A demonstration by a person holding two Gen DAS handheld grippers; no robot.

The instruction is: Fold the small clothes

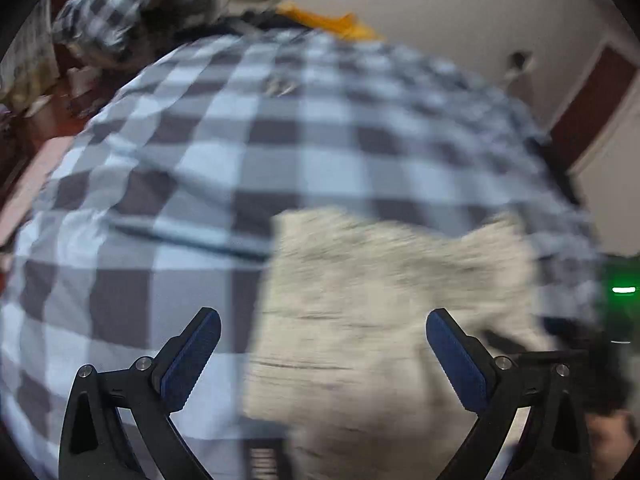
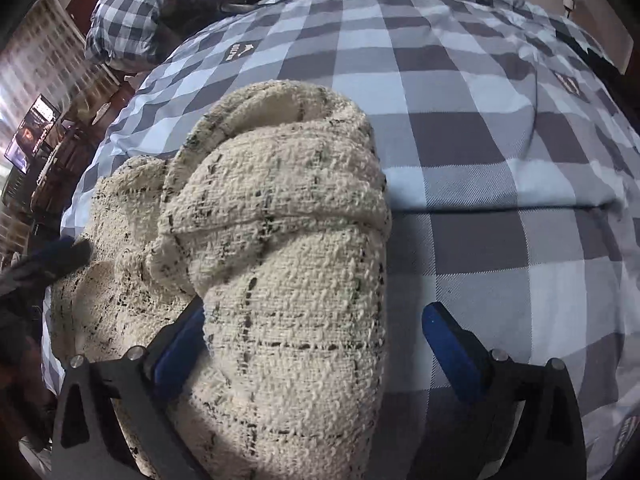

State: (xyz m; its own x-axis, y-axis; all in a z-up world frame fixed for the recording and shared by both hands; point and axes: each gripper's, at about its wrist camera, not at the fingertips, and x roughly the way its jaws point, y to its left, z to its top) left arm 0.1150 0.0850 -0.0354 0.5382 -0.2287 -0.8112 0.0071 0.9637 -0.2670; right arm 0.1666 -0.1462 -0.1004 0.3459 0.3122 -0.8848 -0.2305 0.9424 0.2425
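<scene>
Right claw [image 2: 316,344] spread wide, pads not pressing, with a fold of the cream garment [image 2: 280,248] bulging between its fingers, cloth against the left pad only. Left claw [image 1: 324,356] spread wide too, nothing clamped, above the same garment [image 1: 384,304] lying on the checked bedcover [image 1: 240,152]. Sharp in the right view only: nubbly woven cream cloth with thin dark lines, rolled into rounded folds. Blurred in the left view. Grey, white and pale blue squares on the smooth cover [image 2: 480,160].
</scene>
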